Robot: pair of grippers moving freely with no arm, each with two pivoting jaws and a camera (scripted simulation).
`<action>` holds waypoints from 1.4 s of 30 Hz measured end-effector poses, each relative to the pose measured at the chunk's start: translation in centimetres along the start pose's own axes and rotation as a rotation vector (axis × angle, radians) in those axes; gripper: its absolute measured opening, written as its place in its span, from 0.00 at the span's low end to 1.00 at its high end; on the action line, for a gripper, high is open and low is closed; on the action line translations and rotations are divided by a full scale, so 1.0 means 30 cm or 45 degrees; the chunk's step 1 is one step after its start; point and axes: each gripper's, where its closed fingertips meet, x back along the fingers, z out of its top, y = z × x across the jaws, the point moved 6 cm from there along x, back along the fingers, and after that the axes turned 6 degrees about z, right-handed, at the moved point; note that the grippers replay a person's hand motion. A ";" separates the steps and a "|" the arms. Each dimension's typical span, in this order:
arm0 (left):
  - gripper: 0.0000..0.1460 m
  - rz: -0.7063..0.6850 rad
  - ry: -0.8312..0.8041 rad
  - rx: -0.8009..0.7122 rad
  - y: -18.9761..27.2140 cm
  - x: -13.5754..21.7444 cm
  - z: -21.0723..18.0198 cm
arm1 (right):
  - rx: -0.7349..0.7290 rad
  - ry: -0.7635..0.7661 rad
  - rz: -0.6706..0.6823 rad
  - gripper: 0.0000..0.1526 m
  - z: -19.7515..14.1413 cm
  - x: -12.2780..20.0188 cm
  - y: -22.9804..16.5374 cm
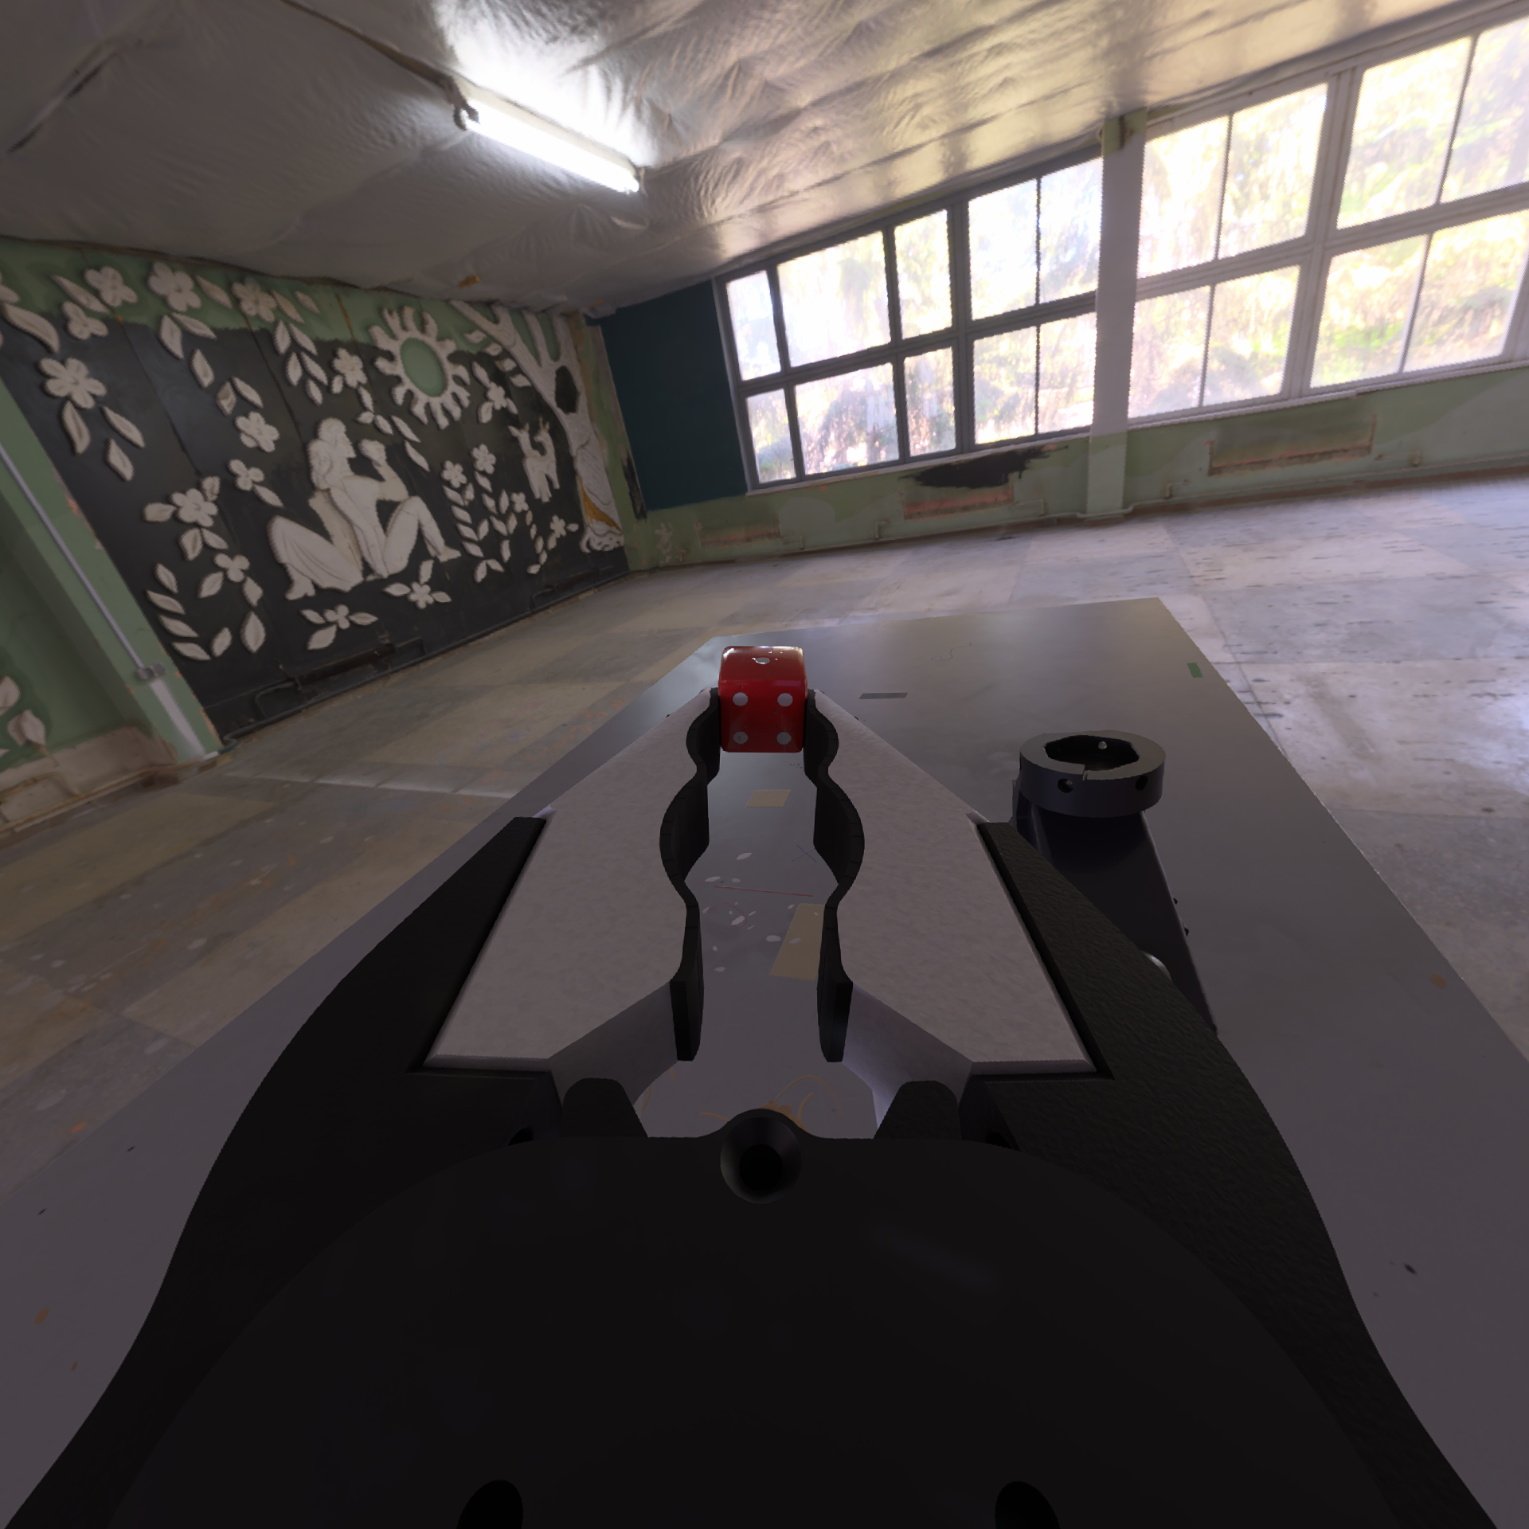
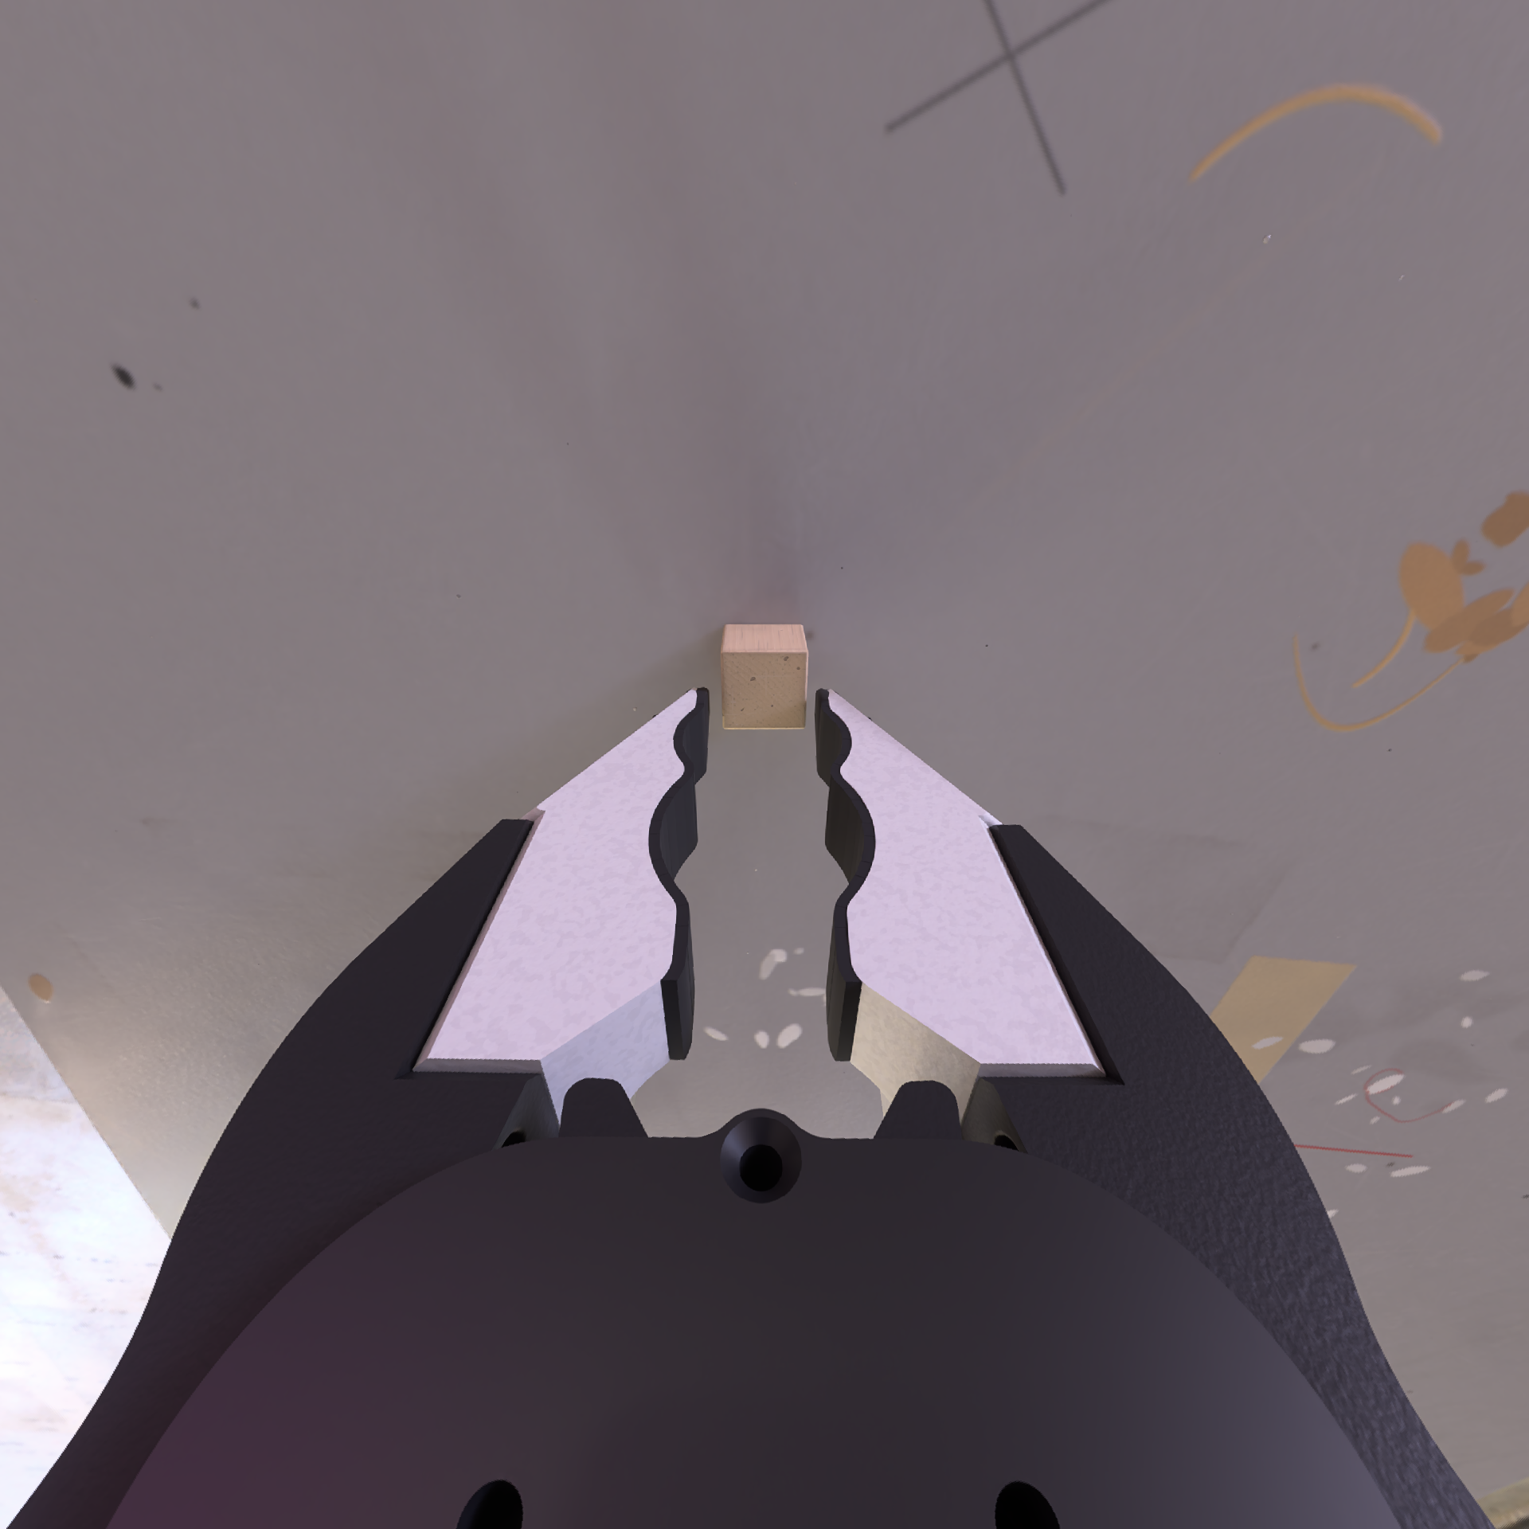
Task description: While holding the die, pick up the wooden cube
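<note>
The left gripper hangs above the grey bench, its fingers clenched on the red die, which sits pinched at the very tips with a four-pip face towards the camera and clear of the bench top. Beyond the die the far edge of the bench runs across, with bare floor behind it. Off to the right of this gripper, towards the bench's right edge, the back of the right gripper shows as a dark ringed mount tilted down at the surface; it stands beside the left fingers, not across them.

From the right gripper's own camera the fingers are spread apart and hold nothing. The wooden cube rests on the bench just past the tips of the right gripper, lined up with the gap between them; whether the tips have drawn level with its sides I cannot quite tell from this angle. Nothing lies between fingers and cube. Around it the bench carries only flat marks: a thin pencilled cross towards the far right, tan smears near the right edge, white flecks and a strip of tan tape closer in. A corner of the bench shows at lower left, pale floor beyond.
</note>
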 end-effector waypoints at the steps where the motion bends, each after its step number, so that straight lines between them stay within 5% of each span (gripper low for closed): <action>1: 0.13 -0.001 -0.002 0.002 -0.001 0.000 -0.001 | -0.001 0.000 0.000 0.17 0.000 0.000 0.000; 42: 0.13 -0.015 -0.045 0.057 0.004 -0.049 -0.025 | 0.062 -0.011 -0.027 0.13 0.003 0.002 0.017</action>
